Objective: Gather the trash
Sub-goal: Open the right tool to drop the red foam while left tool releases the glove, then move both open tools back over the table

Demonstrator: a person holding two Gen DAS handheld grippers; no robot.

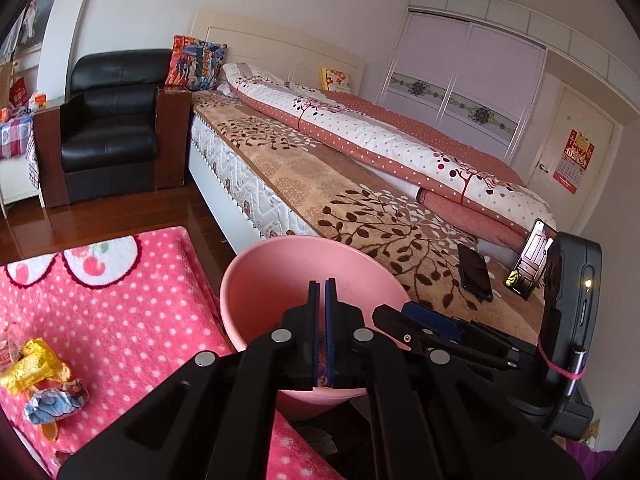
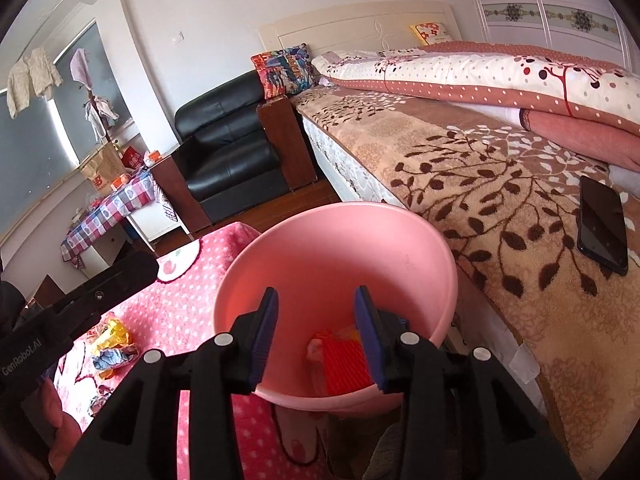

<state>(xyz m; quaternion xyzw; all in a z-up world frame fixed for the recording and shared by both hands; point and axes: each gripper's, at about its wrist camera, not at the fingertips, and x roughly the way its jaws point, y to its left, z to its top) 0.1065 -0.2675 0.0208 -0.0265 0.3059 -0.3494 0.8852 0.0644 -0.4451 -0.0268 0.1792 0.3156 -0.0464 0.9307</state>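
A pink plastic bin [image 1: 260, 276] [image 2: 320, 248] stands on the floor between the bed and a pink dotted rug. My left gripper [image 1: 322, 292] is shut over the bin's mouth with a small scrap of wrapper pinched low between its pads. My right gripper [image 2: 316, 312] is open and empty above the bin; red and orange wrappers [image 2: 344, 364] lie at the bin's bottom. A yellow wrapper [image 1: 34, 364] [image 2: 114, 336] and a blue-white wrapper [image 1: 54, 402] [image 2: 114, 358] lie on the rug to the left.
The bed [image 1: 360, 208] [image 2: 500, 184] runs along the right with a black phone [image 1: 474, 272] [image 2: 602, 224] on its blanket. A black armchair [image 1: 112, 128] [image 2: 228, 148] stands behind. The pink rug [image 1: 120, 300] [image 2: 188, 292] covers the floor at left.
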